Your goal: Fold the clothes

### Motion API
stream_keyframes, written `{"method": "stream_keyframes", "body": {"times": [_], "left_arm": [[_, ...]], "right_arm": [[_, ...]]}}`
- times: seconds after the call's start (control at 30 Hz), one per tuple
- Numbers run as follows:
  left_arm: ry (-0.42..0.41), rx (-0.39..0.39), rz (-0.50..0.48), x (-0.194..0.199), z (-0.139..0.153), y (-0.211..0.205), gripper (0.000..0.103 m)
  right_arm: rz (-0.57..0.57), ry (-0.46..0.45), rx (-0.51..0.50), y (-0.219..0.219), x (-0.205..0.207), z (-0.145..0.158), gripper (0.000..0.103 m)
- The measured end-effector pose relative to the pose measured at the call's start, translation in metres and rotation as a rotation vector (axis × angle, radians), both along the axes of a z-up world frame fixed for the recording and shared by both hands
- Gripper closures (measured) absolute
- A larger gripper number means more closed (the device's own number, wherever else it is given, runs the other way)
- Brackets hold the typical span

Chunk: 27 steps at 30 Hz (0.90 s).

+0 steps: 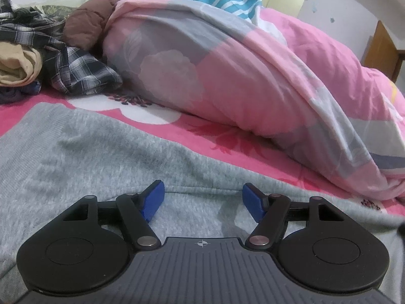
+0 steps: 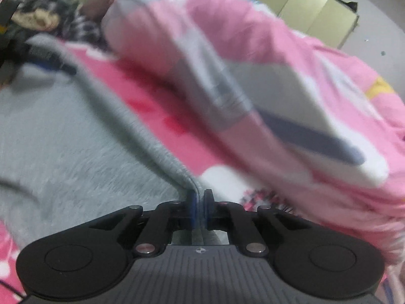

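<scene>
- On the bed [image 1: 220, 131], over its pink flowered sheet, a grey knit garment [image 1: 101, 157] lies spread mostly flat, a few ripples across it; no finished fold shows yet.
- The right tongs [image 2: 199, 204] are pinched tight on the garment's ribbed edge, at what looks like a corner.
- The left tongs [image 1: 202, 201] stand wide just above the cloth, gripping nothing.
- I judge the folding is only beginning: one edge taken, the other side still to be gripped.
- Beyond, a rumpled pink quilt [image 1: 265, 81] crowds the space.
- A heap of unfolded clothes [image 1: 50, 58], plaid among them, waits at the far left.
</scene>
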<state>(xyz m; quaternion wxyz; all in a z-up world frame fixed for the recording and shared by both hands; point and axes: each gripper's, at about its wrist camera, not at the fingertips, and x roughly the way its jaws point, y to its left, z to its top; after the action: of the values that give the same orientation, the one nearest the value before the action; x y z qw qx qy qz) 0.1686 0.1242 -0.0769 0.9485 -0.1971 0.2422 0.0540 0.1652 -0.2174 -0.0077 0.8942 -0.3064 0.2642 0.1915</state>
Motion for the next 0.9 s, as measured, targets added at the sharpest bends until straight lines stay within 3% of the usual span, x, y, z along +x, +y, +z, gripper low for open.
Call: {"method": "stream_keyframes", "body": {"times": [0.17, 0.4, 0.53, 0.57, 0.6, 0.67, 0.83, 0.9], "left_arm": [[-0.004, -0.026, 0.019, 0.000, 0.001, 0.005, 0.037], [-0.018, -0.066, 0.022, -0.001, 0.001, 0.012, 0.037], [-0.036, -0.112, 0.025, -0.003, 0.000, 0.019, 0.037], [-0.039, -0.125, 0.027, -0.004, 0.000, 0.020, 0.037], [-0.041, -0.137, 0.030, -0.004, 0.000, 0.022, 0.037], [-0.045, -0.154, 0.035, -0.004, 0.000, 0.024, 0.037], [-0.050, -0.145, 0.035, -0.004, -0.002, 0.024, 0.037], [-0.066, -0.098, 0.023, -0.008, 0.000, 0.019, 0.030]], "right_arm": [[0.008, -0.007, -0.024, 0.007, 0.027, 0.014, 0.099], [-0.020, 0.250, 0.008, -0.002, 0.085, -0.033, 0.097], [-0.054, 0.316, 0.108, -0.018, 0.101, -0.041, 0.087], [-0.069, 0.327, 0.132, -0.023, 0.102, -0.037, 0.075], [-0.078, 0.328, 0.140, -0.027, 0.101, -0.032, 0.064], [-0.057, 0.293, 0.128, -0.033, 0.090, -0.019, 0.056], [-0.065, 0.238, 0.168, -0.050, 0.071, 0.006, 0.055], [-0.123, 0.206, 0.209, -0.063, 0.066, 0.012, 0.055]]}}
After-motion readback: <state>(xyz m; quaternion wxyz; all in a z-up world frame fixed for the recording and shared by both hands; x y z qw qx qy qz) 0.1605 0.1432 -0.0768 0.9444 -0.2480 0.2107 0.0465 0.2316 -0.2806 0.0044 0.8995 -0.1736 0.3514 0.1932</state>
